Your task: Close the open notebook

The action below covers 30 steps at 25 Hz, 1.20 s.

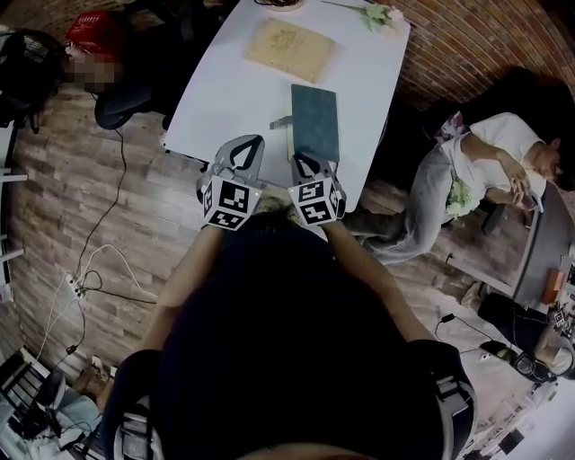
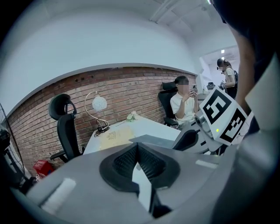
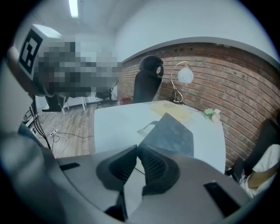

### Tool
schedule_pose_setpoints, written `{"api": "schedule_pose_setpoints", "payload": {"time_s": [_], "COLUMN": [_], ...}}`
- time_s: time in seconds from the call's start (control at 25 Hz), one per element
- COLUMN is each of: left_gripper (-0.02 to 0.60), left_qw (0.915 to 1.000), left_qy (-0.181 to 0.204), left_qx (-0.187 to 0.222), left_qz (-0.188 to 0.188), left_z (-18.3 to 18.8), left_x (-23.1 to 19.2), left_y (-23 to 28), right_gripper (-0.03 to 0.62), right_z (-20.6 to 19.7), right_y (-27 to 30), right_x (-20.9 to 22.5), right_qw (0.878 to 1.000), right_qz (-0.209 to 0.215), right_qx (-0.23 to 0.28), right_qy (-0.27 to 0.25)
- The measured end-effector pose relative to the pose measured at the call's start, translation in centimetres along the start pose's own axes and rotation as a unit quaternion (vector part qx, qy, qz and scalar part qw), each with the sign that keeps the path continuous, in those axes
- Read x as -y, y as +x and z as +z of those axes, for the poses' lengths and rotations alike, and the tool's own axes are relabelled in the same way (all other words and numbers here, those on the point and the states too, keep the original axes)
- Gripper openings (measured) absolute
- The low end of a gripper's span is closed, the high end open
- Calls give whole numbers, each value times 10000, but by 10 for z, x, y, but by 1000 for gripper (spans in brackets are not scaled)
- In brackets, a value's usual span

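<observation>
A dark teal notebook (image 1: pixel 315 121) lies flat with its cover down on the white table (image 1: pixel 225 90), near the table's front edge, and a grey strap (image 1: pixel 280 122) sticks out at its left side. My left gripper (image 1: pixel 251 146) hovers over the front edge just left of the notebook, shut with nothing in it. My right gripper (image 1: pixel 304 163) is at the notebook's near end, also shut and empty. The left gripper view shows the notebook (image 2: pixel 158 140) past the touching fingertips (image 2: pixel 137 145). In the right gripper view the notebook (image 3: pixel 171 133) lies just beyond the touching fingertips (image 3: pixel 137 147).
A tan sheet (image 1: pixel 289 49) and a small flower bunch (image 1: pixel 382 16) lie farther back on the table. A desk lamp (image 2: pixel 98 105) and a black chair (image 2: pixel 65 127) stand by the brick wall. A person (image 1: pixel 485 171) sits to the right. Cables (image 1: pixel 90 278) run over the floor.
</observation>
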<state>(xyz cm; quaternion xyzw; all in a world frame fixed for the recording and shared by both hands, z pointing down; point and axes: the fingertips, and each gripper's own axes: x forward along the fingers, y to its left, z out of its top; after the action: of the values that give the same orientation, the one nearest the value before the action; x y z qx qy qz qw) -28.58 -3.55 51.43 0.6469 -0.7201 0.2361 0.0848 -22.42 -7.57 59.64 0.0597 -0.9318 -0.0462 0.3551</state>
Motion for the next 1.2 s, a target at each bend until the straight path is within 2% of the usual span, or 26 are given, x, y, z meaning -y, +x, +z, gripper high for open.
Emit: {"api": "schedule_pose_setpoints", "payload": {"time_s": [0.48,0.6,0.64,0.68,0.76,0.96,1.12,1.2], "left_gripper": [-5,-5,-5,-5,-5,-5,-5,-5], "left_qw": [9999,9999,9999,9999,9999,10000,10000,9999], "left_qy": [-60,-76,-81,-85,-85,-62,-70,-75], "left_qx": [-111,-107,-107,-108,-109,-70,17,129], "left_qz": [61,71,72,70,58,15,-1,-14], "left_z": [-7,-8,-8,-8,-9,-6,-1,7], "left_x": [-9,-11,-11,-12,-12,-10,-10,-11], "left_y": [4,5,5,6,8,10,10,12], "right_gripper": [25,37,46,107,120,117,31,12], "right_z": [-3,0,1,3,7,13,24,35], "right_y": [17,21,22,23,23,19,5,-6], "right_x": [-6,-9,-10,-10,-10,-4,15,29], "right_qw": [9996,9993,9991,9990,9989,9996,9992,9971], "right_qz": [196,358,415,449,453,278,-140,-376], "right_qx": [-184,-110,-83,-60,-17,70,323,557], "right_qy": [-97,-64,-53,-48,-68,-24,196,364]}}
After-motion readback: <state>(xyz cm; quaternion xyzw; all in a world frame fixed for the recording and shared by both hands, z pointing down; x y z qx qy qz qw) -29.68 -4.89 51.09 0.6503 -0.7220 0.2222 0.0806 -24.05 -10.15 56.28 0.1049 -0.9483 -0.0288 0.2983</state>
